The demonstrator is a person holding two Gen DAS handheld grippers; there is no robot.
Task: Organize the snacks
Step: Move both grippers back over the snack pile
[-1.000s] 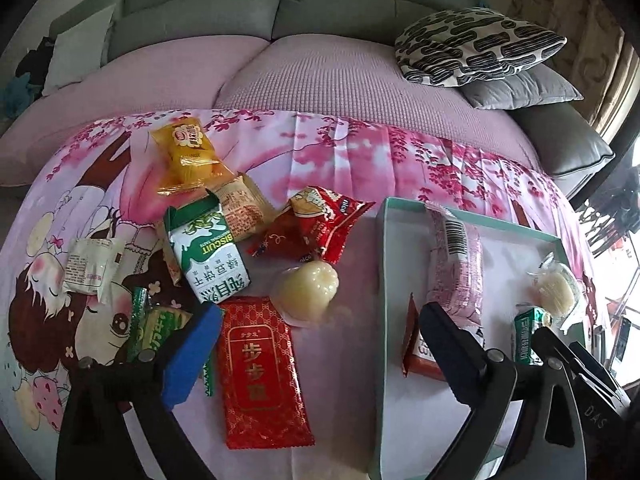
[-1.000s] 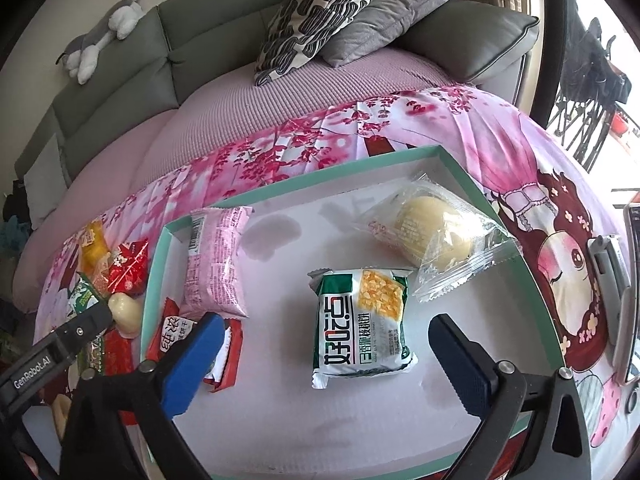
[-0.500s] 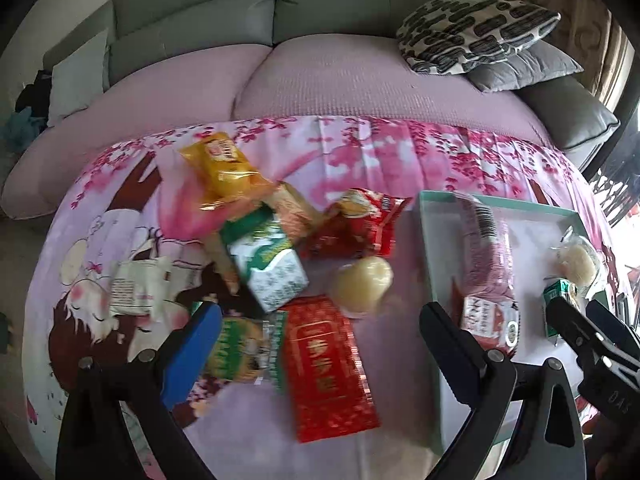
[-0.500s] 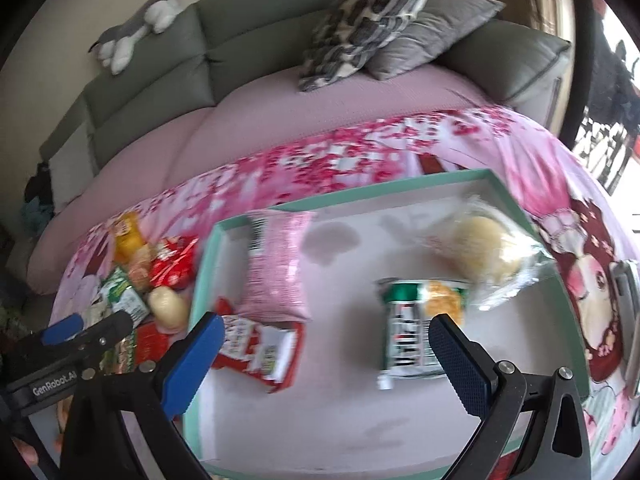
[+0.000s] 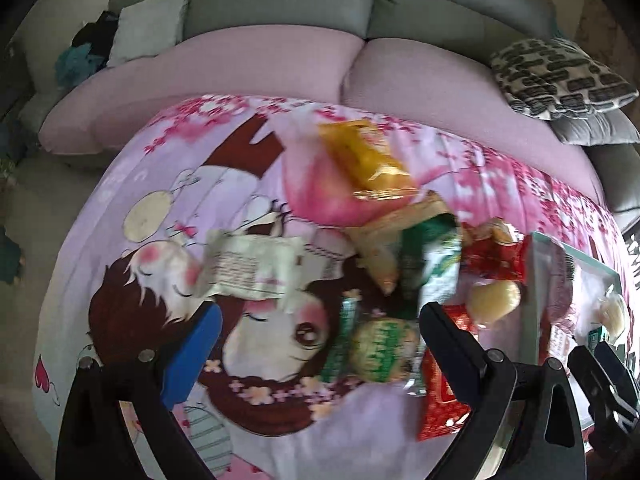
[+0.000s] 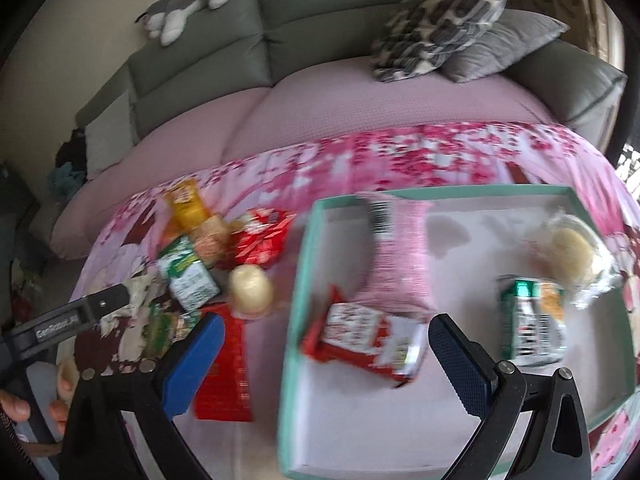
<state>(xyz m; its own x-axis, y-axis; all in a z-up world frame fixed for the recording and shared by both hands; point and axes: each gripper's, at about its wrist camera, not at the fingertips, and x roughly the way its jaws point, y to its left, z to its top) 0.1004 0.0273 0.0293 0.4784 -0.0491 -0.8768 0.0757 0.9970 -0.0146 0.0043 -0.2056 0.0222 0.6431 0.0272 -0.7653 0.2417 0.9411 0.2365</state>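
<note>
Snacks sit in two groups: a loose heap on the pink cartoon-print cloth (image 5: 132, 264) w/ a yellow crinkly packet (image 5: 366, 160), white printed wrapper (image 5: 252, 268), green-white biscuit pack (image 5: 434, 268), round green cookie pack (image 5: 378, 346), flat red foil packet (image 5: 442, 400) & pale round bun (image 5: 494, 298); and four already inside the shallow teal-rimmed tray (image 6: 298, 300): pink striped pack (image 6: 400, 264), red-white packet (image 6: 364, 340), green-white sachet (image 6: 534, 320), clear-wrapped bun (image 6: 574, 252). Left claw (image 5: 320, 354) is spread wide, empty, over the heap near the cookie pack; right claw (image 6: 326, 364) also wide apart, empty, above the tray's left rim. Risks, judging from here: both views are blurred, so aim may be off; heap items overlap, so closing could pinch two wrappers or crush the soft bun; slick foil may slip; claw could snag the cloth & drag the pile; right claw could knock the tray rim.
</note>
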